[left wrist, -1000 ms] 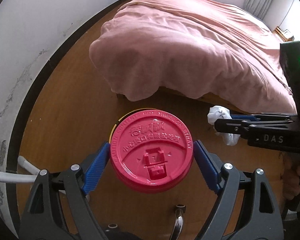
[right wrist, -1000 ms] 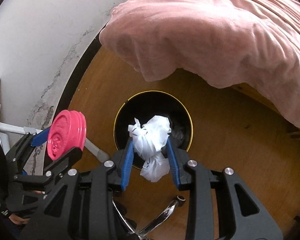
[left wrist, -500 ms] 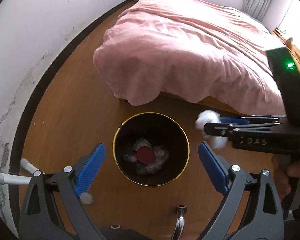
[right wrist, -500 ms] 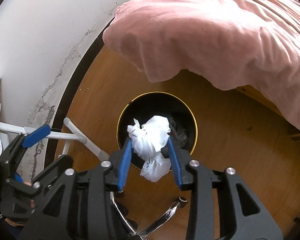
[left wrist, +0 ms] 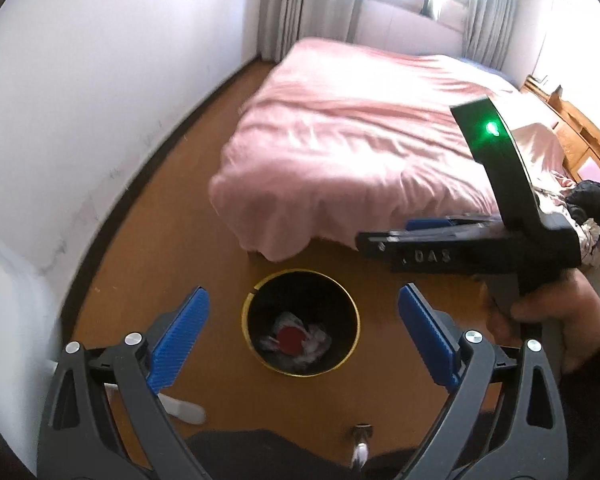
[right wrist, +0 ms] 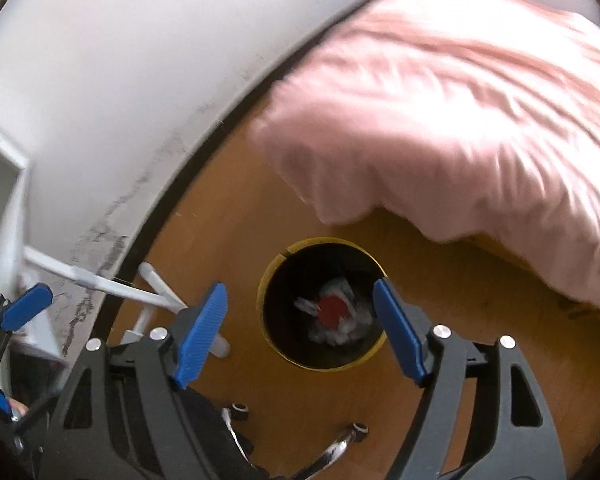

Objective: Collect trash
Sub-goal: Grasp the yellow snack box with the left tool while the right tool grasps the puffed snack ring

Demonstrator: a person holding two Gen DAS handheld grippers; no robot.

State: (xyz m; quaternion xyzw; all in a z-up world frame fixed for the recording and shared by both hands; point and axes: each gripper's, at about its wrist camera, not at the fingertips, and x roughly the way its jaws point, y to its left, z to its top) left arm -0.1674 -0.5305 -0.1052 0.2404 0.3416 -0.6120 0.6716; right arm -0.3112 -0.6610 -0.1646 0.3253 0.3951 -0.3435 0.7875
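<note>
Trash is lying at the bottom of the black, gold-rimmed bin (left wrist: pixel 354 300) on the wooden floor (left wrist: pixel 172 240): a red cup lid (left wrist: pixel 291 337) sitting on crumpled white tissue (left wrist: pixel 318 338). The left hand-held gripper (left wrist: pixel 302 338) is hanging released above the bin, nothing between its blue pads. The right hand-held gripper (right wrist: pixel 300 330) has just been opening its jaws and is also hanging empty over the bin, a person's hand (left wrist: pixel 556 320) gripping its handle. A bed with a pink cover (left wrist: pixel 360 140) is standing just beyond the bin.
</note>
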